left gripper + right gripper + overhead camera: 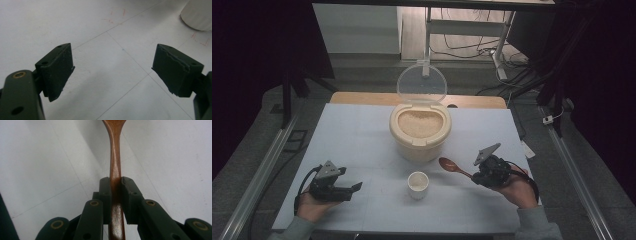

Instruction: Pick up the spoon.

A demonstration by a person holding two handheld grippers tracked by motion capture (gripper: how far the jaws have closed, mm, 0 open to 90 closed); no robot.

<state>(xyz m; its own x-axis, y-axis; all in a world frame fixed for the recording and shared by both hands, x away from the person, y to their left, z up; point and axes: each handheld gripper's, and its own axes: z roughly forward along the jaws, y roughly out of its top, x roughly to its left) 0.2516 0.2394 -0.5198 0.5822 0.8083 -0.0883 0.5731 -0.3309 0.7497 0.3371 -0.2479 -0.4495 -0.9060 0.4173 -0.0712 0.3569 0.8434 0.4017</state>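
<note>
A brown wooden spoon (453, 166) juts left from my right gripper (477, 176), its bowl in the air right of the white cup (417, 184). In the right gripper view the black jaws are clamped on the spoon's handle (115, 172), so that gripper (115, 185) is shut on it. A beige container (420, 131) full of rice stands behind the cup, with its clear round lid (421, 83) tilted up. My left gripper (354, 190) rests at the table's front left, jaws wide apart. Between those jaws (112, 68) lies bare table, and the cup's base (197, 15) sits at the far right.
The white table (357, 135) has thin grid lines and faint red marks (117, 17). Metal rails (267, 165) run along both sides, and cables lie on the floor behind. A desk frame (472, 30) stands beyond the table's far edge.
</note>
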